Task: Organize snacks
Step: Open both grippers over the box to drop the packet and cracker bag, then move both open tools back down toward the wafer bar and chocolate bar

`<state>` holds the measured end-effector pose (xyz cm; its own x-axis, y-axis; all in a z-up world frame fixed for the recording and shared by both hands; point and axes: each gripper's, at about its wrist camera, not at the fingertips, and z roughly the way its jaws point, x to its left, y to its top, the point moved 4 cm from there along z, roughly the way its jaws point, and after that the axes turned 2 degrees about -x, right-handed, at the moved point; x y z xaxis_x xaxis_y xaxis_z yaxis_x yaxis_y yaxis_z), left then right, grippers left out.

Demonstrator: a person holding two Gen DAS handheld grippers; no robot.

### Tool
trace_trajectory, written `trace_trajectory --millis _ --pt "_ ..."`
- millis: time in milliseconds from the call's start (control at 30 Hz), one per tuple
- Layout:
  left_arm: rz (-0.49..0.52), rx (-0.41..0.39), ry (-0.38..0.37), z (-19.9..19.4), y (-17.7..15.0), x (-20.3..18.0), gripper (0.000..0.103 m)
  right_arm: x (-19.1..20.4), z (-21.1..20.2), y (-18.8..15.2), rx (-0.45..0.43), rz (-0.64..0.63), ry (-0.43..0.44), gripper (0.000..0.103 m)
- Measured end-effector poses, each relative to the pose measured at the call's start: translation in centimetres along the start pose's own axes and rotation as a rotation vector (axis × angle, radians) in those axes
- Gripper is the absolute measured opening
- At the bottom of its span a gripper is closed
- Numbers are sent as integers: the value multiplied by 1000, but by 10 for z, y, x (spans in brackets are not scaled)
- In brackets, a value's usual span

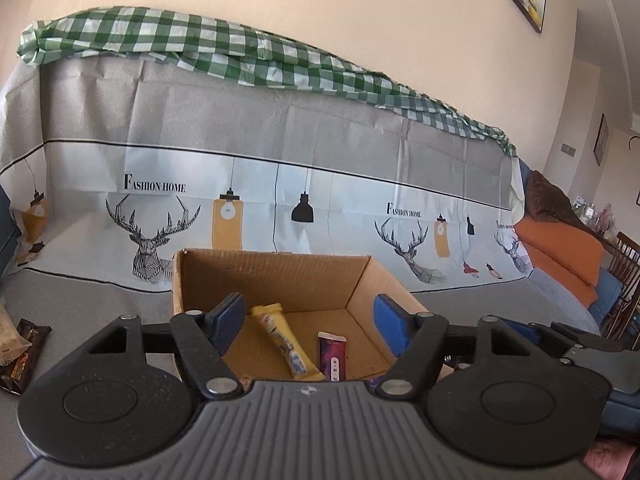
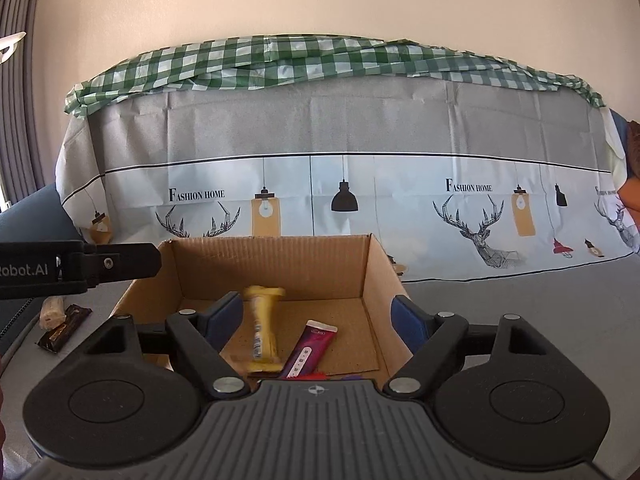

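An open cardboard box (image 1: 272, 276) (image 2: 272, 268) sits on the cloth-covered seat. On its floor lie a yellow snack bar (image 1: 284, 340) (image 2: 262, 332) and, to its right, a purple snack bar (image 1: 332, 356) (image 2: 308, 354). The yellow bar looks blurred in the right wrist view. My left gripper (image 1: 308, 316) hovers open over the box's near edge, with nothing pressed between its blue pads. My right gripper (image 2: 316, 314) is open over the same box, its pads touching nothing. Each gripper shows at the edge of the other's view, the right one (image 1: 520, 332) and the left one (image 2: 80, 268).
More snacks lie on the seat left of the box: a dark brown wrapper (image 1: 24, 344) (image 2: 64, 328) and a pale pack (image 2: 52, 312). A grey deer-print cloth (image 2: 320, 128) covers the sofa back, topped by green check fabric (image 2: 320, 60). An orange cushion (image 1: 560, 248) and a wooden chair (image 1: 628, 264) stand far right.
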<state>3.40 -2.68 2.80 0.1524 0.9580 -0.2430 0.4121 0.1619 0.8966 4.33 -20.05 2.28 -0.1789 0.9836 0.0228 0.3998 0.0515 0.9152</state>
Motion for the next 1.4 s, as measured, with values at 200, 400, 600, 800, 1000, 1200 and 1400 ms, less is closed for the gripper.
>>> trace_trajectory --millis 200,400,600,800,1000,1200,1400 --pt "42 2 -29 -3 -5 -1 78 2 2 0 1 16 -2 84" --pt "96 8 -9 -12 -8 8 78 12 2 2 -3 36 5 84" --pt "75 38 55 -24 -9 40 73 30 1 3 -11 47 20 84" --pt "82 2 255 -53 -16 94 22 54 0 3 -14 92 65 55" --pt "76 -1 309 -67 12 136 20 93 -1 3 -17 106 170 18" --pt "71 -56 355 -66 40 177 21 142 -3 -2 -11 73 277 18" --pt "42 24 438 -63 12 221 21 193 -5 -13 -2 0 379 19"
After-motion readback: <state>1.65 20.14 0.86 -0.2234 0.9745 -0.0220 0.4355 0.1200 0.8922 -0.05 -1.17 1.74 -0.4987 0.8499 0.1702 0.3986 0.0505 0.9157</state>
